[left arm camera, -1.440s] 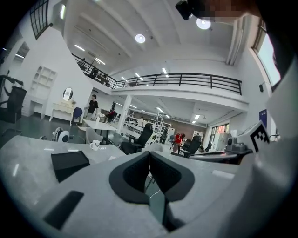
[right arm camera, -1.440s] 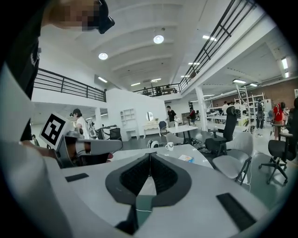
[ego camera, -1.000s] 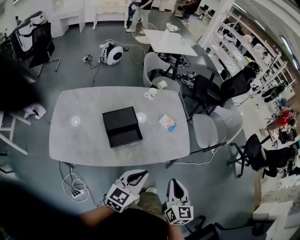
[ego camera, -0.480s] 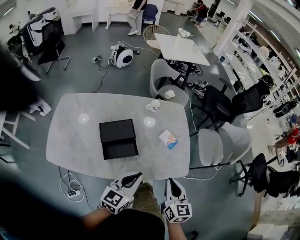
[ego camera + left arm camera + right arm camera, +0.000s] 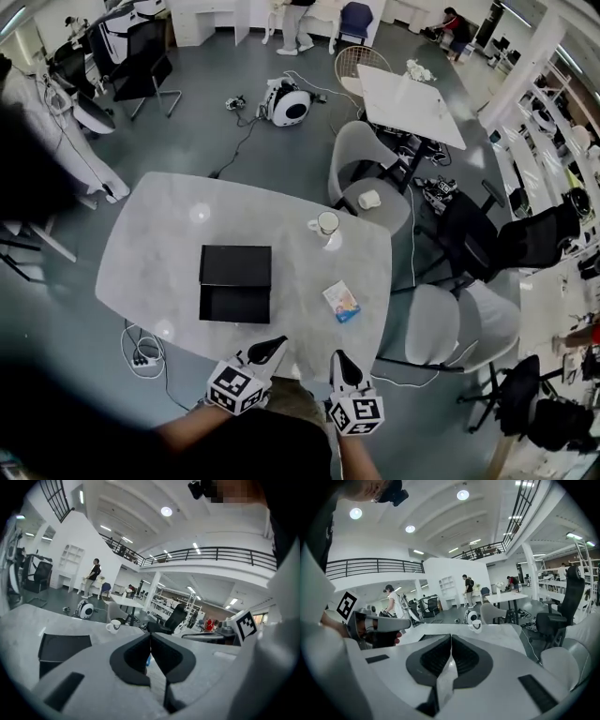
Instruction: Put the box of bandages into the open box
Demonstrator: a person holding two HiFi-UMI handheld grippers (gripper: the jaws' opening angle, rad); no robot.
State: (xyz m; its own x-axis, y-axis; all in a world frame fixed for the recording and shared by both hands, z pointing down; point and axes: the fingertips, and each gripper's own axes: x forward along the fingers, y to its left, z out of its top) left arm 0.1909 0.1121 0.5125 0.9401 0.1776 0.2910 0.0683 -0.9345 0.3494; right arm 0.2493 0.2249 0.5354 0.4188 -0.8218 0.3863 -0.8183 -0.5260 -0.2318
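Note:
The small light-blue box of bandages (image 5: 342, 301) lies flat on the grey table (image 5: 150, 262), right of the open black box (image 5: 234, 282). That black box has its lid folded back on the far side. Both grippers hover at the table's near edge, short of both objects. My left gripper (image 5: 277, 343) is shut with nothing in it; a sliver of the blue bandage box (image 5: 148, 660) shows behind its closed tips (image 5: 150, 634). My right gripper (image 5: 337, 356) is shut and empty too, its tips (image 5: 451, 637) pointing over the table toward a cup.
A white cup (image 5: 325, 223) stands at the table's far right edge. Grey chairs (image 5: 370, 173) ring the far and right sides. A cable and power strip (image 5: 142, 356) lie on the floor at the near left. People stand far back in the room.
The view has moved closer to the table. Both grippers have come forward to the table's near edge, still shut. Box and bandages have not moved on the table.

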